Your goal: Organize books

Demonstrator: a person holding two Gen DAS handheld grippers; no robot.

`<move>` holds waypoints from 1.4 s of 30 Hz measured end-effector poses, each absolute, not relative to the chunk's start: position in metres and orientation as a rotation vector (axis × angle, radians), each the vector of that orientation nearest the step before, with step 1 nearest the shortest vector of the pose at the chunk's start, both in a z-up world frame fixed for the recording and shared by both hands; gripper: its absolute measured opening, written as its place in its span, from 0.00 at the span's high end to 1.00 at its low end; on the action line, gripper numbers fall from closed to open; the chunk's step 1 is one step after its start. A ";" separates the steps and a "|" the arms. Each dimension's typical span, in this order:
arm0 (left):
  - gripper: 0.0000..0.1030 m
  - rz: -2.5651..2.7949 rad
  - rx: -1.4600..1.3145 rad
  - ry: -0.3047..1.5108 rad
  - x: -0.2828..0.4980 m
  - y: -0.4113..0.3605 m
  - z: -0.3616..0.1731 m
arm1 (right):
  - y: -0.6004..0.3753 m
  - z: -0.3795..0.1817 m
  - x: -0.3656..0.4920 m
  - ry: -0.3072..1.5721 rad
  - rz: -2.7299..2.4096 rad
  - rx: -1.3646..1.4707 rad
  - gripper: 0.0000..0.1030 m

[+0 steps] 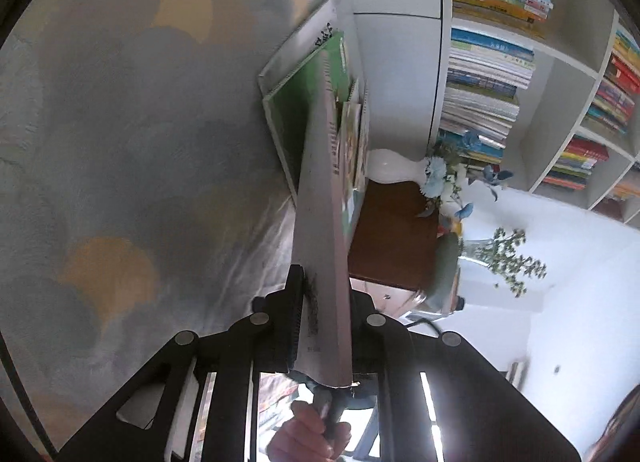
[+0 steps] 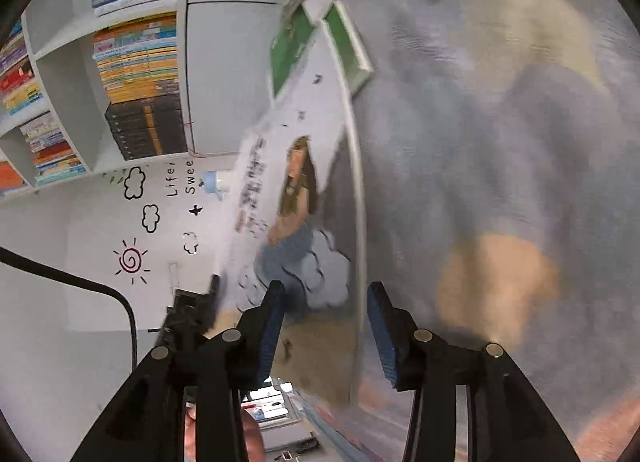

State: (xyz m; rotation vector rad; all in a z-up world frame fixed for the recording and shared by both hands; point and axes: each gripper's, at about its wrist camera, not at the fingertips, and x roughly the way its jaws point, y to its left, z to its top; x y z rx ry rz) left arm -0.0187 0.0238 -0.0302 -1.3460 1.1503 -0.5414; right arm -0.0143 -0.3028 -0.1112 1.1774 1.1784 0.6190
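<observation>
Left wrist: bookshelf (image 1: 568, 61) compartments hold books (image 1: 488, 77).

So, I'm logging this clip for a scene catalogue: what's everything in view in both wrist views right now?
Held book: one, pale cover, clamped edge-on in the left gripper.
Green books: at least two, green and white, standing on edge against the rug beyond it.
Picture book: one, white cover with drawings, between the right gripper's blue pads.
Rug: one, grey with tan patches.
Bookshelf: one, white, full of multicoloured stacks.
Vase: one, white, with pale blue flowers, on a brown cabinet.
Wall stickers: sun, clouds, lettering.
Left gripper: black, shut.
Right gripper: black, open.
Hand: one, below the left gripper.
</observation>
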 end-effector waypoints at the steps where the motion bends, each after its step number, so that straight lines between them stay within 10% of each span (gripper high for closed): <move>1: 0.89 -0.535 -1.327 1.151 -0.018 0.025 -0.029 | -0.299 -0.109 -0.014 1.178 0.624 1.169 0.63; 20: 0.89 -0.598 -0.848 1.178 -0.003 0.035 0.016 | -0.204 0.012 -0.026 0.987 0.605 0.129 0.75; 42: 0.89 -0.440 -0.796 0.934 0.076 0.212 0.070 | -0.024 0.069 0.099 0.839 0.763 0.048 0.75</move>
